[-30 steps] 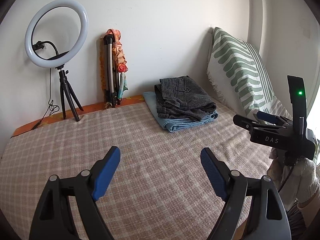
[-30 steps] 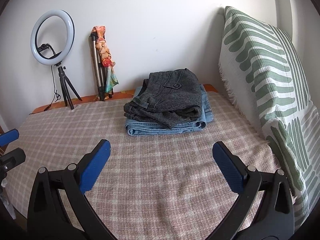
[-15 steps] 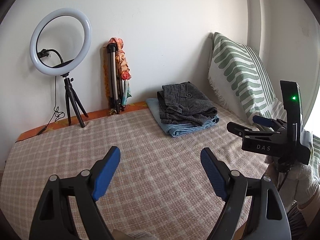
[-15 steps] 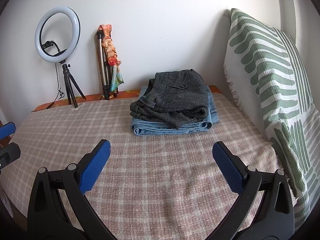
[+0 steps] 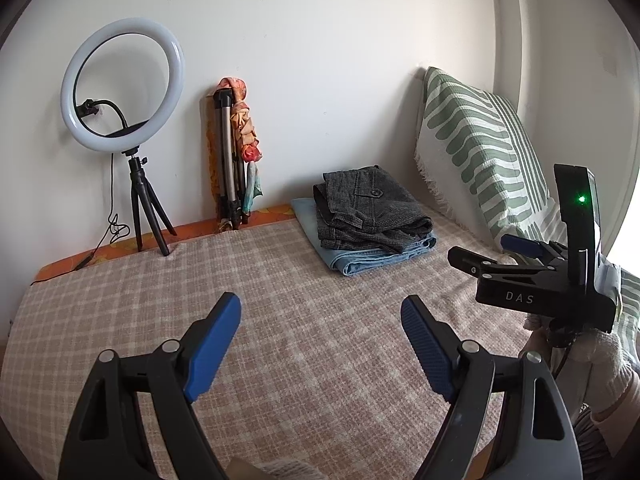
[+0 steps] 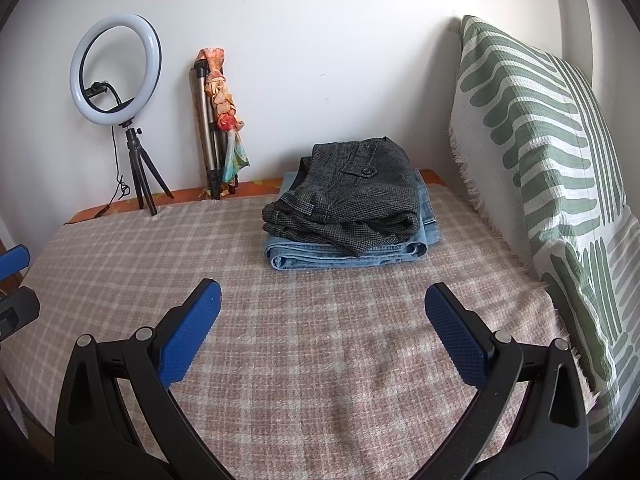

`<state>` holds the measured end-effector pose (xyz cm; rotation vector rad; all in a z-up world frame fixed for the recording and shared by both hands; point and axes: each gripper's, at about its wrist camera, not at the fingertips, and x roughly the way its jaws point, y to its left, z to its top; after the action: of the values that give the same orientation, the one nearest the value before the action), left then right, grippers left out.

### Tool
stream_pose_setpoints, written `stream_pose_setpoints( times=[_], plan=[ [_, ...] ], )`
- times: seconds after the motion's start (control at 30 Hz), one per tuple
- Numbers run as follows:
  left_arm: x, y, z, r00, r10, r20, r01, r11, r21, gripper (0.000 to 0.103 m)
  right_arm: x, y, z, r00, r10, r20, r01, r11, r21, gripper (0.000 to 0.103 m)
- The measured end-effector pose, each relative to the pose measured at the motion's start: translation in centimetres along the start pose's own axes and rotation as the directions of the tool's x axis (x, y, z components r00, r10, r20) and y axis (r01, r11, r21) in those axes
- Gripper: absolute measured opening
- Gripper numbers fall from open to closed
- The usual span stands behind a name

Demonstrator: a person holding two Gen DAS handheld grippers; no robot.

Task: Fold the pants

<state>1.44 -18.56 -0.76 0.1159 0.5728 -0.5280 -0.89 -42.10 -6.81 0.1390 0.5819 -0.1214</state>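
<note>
Folded dark grey pants [image 5: 370, 210] [image 6: 352, 196] lie on top of folded light blue jeans [image 5: 360, 258] [image 6: 344, 256] at the far side of the checked bed cover [image 5: 280, 300] [image 6: 320, 340]. My left gripper [image 5: 320, 320] is open and empty, above the cover and well short of the stack. My right gripper [image 6: 322, 308] is open and empty too, nearer the stack. The right gripper also shows at the right edge of the left wrist view [image 5: 492, 252], held by a gloved hand. A fingertip of the left gripper shows at the left edge of the right wrist view.
A green-striped pillow [image 5: 480, 152] [image 6: 552, 160] leans against the wall on the right. A ring light on a small tripod [image 5: 124, 88] [image 6: 116, 68] and a folded tripod with a cloth tied to it [image 5: 236, 152] [image 6: 216, 120] stand by the back wall.
Both grippers have drawn back and risen a little from the stack, which looks smaller and farther. Both stay open. The pants have not moved.
</note>
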Motion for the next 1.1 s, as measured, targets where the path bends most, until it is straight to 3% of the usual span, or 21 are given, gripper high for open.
stream_pose_setpoints(
  times=[1.1],
  plan=[
    [-0.23,-0.11,-0.29,1.000,0.015,0.003,-0.015,1.000,0.023,0.081,0.38,1.03,-0.46,1.000,0.008,-0.005,-0.008,1.000,-0.002,0.103]
  ],
)
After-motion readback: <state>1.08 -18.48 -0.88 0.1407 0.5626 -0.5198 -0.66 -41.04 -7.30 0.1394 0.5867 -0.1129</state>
